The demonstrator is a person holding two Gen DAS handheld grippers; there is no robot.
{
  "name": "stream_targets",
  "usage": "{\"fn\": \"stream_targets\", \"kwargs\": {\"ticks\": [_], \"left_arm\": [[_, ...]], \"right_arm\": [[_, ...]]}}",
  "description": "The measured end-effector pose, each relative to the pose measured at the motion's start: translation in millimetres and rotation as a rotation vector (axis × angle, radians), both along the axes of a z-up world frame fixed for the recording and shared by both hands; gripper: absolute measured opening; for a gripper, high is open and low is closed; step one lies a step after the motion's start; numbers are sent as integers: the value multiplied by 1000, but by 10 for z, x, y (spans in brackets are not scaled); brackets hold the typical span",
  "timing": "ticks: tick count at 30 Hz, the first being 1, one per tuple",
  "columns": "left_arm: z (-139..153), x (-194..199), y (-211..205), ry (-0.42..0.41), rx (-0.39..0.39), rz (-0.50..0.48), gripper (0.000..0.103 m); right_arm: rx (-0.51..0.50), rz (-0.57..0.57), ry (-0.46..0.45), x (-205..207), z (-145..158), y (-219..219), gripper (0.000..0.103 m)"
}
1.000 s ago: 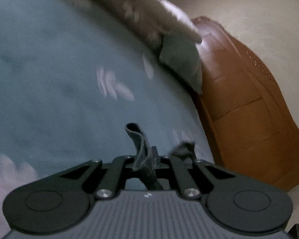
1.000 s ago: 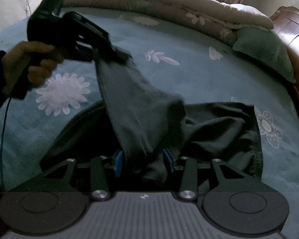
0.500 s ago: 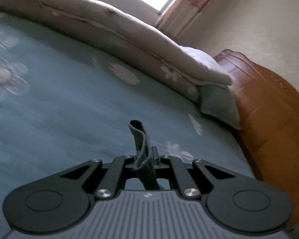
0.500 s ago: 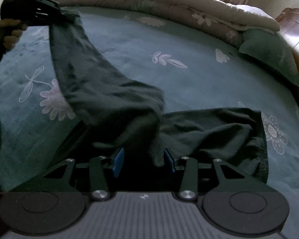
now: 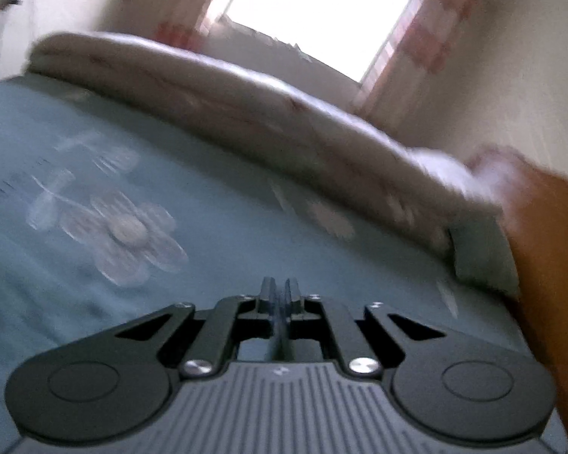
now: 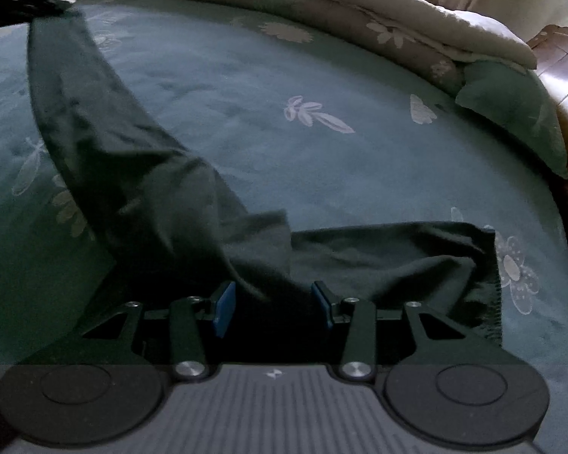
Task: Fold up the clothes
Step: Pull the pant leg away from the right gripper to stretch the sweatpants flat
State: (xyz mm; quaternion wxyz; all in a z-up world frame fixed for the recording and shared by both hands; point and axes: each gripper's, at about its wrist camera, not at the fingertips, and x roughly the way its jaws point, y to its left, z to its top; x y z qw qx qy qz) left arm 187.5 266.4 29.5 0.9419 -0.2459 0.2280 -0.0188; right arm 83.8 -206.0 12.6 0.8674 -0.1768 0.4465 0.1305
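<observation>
Two grippers share one dark garment (image 6: pixel 106 143). The right gripper (image 6: pixel 272 295) hangs low over the near edge of the bed, jaws about half apart, with a thick bunch of cloth filling the gap between its blue pads (image 6: pixel 223 302). That looks like a grip on the bunch, not an idle opening. The left gripper (image 5: pixel 280 287) has its jaws pressed fully together. No cloth shows past its tips in its own view, but the right wrist view has the fabric running up to it at the far left, so it seems to pinch the very edge.

Between the two tools the garment rises as a long, twisted band. The rest lies rumpled on the teal flowered bedspread (image 6: pixel 284 170), its hemmed end to the right, near a flower print. A rolled quilt (image 6: pixel 322 11) and a green pillow (image 6: pixel 511 113) lie well beyond.

The step in hand appears to be drawing the garment out to its full length before any fold. Doing it well calls for:
- an even pull, just firm enough to take out the twist;
- care with the thin left pinch, which could slip;
- lowering both ends together onto open bedspread.
</observation>
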Motion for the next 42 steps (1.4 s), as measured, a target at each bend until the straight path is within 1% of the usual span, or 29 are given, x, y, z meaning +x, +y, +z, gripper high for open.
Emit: {"fn": "stream_targets", "kwargs": {"ticks": [2, 3, 4, 7, 8, 11, 13, 14, 16, 17, 18, 19, 20, 22, 24, 27, 30, 35, 37, 41, 42], "left_arm": [[17, -16, 204, -11, -20, 24, 1], [-9, -13, 299, 1, -34, 17, 1], [-63, 2, 371, 24, -53, 0, 1], [-317, 60, 400, 130, -99, -74, 1], [-433, 73, 367, 171, -135, -104, 1], [-795, 95, 225, 294, -255, -191, 8], [-998, 75, 121, 353, -300, -215, 12], [-1082, 59, 82, 382, -313, -218, 13], [-1206, 31, 63, 420, -341, -211, 23], [-1267, 20, 63, 437, -367, -206, 26], [-1330, 11, 67, 454, -397, -201, 33], [-1393, 1, 70, 471, -428, -196, 36], [-1456, -8, 73, 488, -458, -190, 36], [-1551, -14, 53, 489, -500, -176, 36], [-1635, 15, 45, 467, -551, -167, 39], [-1669, 117, 16, 440, -577, -162, 40], [-1656, 182, -33, 422, -563, -155, 40], [-1653, -26, -82, 387, -563, -126, 40], [-1661, 15, -68, 388, -570, -118, 40], [-1619, 299, -147, 352, -517, -104, 40], [-1591, 330, -181, 353, -488, -98, 39]], "right_arm": [[-5, -11, 1, 31, 9, 39, 49], [-6, -13, 4, 43, 9, 68, 49], [-10, -14, 7, 55, 8, 98, 49], [-26, -19, 17, 96, 10, 170, 49], [-28, -21, 22, 112, 18, 188, 49], [-35, -23, 31, 137, 50, 242, 49], [-44, -28, 31, 154, 62, 268, 49], [-46, -33, 29, 159, 72, 278, 49], [-45, -43, 25, 151, 96, 302, 49], [-40, -48, 22, 145, 108, 305, 49], [-35, -53, 19, 139, 120, 306, 49], [-33, -58, 18, 134, 129, 304, 49], [-33, -64, 17, 127, 136, 295, 49], [-36, -76, 16, 120, 149, 271, 49], [-29, -92, 17, 113, 157, 234, 49], [-21, -104, 16, 107, 159, 190, 49], [-14, -97, 7, 68, 167, 163, 49], [4, -88, -1, 35, 167, 59, 49], [18, -81, 5, 52, 171, -8, 49], [36, -55, 8, 187, 191, -131, 49], [43, -42, 7, 236, 198, -161, 49]]}}
